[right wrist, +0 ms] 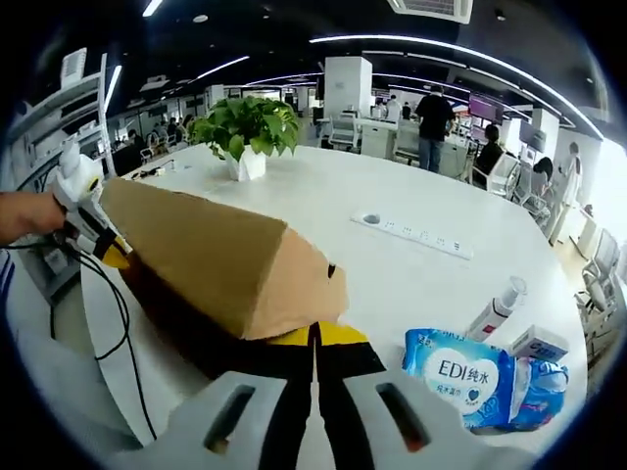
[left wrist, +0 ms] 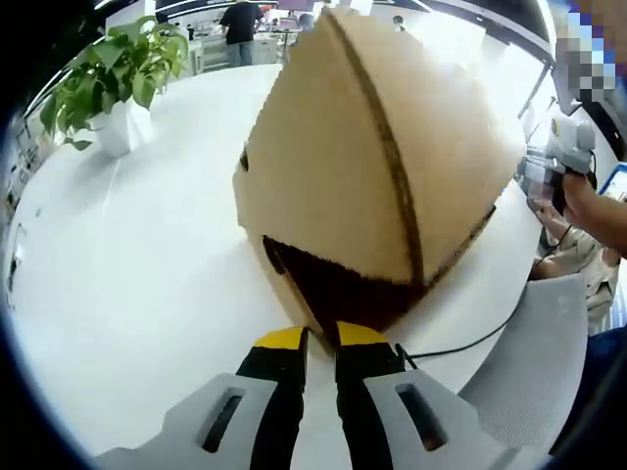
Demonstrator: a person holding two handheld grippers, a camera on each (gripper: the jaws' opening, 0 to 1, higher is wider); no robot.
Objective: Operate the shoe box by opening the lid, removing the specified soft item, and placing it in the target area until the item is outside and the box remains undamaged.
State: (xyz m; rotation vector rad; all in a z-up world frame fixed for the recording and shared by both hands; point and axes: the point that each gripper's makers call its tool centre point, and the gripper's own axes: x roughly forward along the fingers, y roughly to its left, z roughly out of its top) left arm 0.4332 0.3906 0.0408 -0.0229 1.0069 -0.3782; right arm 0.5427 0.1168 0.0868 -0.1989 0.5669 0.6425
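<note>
Open-plan office, white round table (right wrist: 323, 211); potted plant (right wrist: 245, 127) at 11 o'clock in the right gripper view. Shoe box (left wrist: 372, 147) tilted on the table, lid not yet open. Left gripper (left wrist: 321, 338) jaws narrow, pinching the box edge at 6 o'clock; right gripper (right wrist: 315, 335) likewise narrow at the opposite end. Soft item unseen, presumably inside. Lift the lid evenly, light pinch, avoid creasing cardboard.

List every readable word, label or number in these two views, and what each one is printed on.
"EDI纯水": on the blue wipes pack lying on the white table in the right gripper view.
Smaller print on that pack: too small to read.
White tube and small box beside it: markings blurred, unreadable.
Cardboard shoe box: no print visible.
</note>
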